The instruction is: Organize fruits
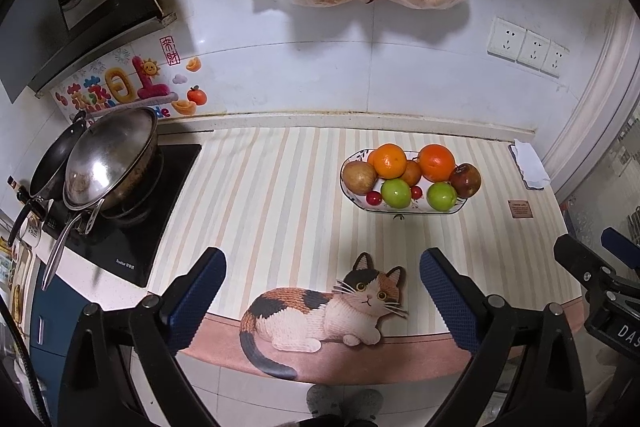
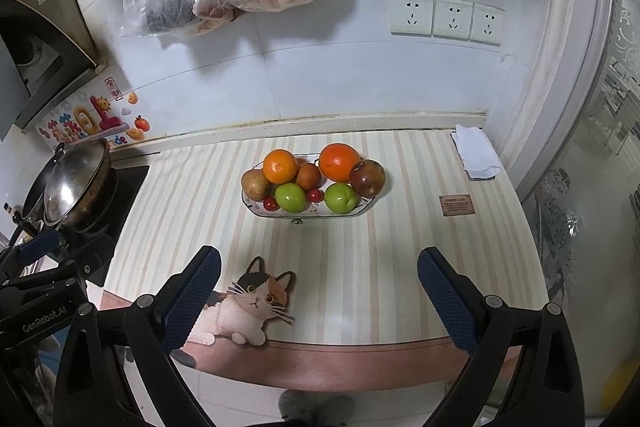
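Both wrist views look down from the counter's near edge, sharing the fruit plate (image 1: 404, 209) (image 2: 308, 214)

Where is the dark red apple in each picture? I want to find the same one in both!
Left wrist view: the dark red apple sits at the right end of the fruit plate, right of centre in the picture.
Right wrist view: the same apple is again at the plate's right end, near the middle.
Shared landmark: the cat picture on the mat's front edge.
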`<state>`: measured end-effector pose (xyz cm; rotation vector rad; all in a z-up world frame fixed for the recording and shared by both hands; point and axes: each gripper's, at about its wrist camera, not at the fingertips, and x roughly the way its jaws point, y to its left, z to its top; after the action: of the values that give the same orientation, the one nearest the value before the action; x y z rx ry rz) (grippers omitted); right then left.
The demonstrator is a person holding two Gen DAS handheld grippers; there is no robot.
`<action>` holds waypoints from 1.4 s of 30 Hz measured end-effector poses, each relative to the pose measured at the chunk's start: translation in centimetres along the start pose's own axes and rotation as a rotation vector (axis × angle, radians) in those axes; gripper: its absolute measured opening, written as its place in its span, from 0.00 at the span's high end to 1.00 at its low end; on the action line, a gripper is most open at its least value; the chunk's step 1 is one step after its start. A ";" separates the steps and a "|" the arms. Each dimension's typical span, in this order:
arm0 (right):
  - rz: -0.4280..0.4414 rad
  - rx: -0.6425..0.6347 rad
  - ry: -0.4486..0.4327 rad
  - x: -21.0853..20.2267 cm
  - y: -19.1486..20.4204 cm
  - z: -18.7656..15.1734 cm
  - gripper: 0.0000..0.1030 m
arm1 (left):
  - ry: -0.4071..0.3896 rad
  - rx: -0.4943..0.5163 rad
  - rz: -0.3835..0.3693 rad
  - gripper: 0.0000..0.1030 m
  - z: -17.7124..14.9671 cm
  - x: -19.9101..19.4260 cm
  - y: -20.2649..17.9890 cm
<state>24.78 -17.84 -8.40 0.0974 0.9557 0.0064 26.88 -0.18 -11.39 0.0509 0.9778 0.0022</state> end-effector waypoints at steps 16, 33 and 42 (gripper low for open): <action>0.004 -0.006 -0.002 0.0 0.7 -0.2 0.02 | -0.004 -0.002 0.005 0.04 -0.4 -0.5 0.2; 0.001 0.005 -0.013 -0.8 0.6 -0.1 0.02 | -0.013 0.006 0.001 0.04 -0.5 -1.0 0.0; 0.001 0.008 -0.014 -0.9 0.3 -0.2 0.02 | -0.014 0.002 -0.001 0.04 -0.5 -1.2 -0.2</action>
<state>24.12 -17.59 -7.69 0.1049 0.9416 0.0027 25.75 -0.36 -10.71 0.0522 0.9638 -0.0005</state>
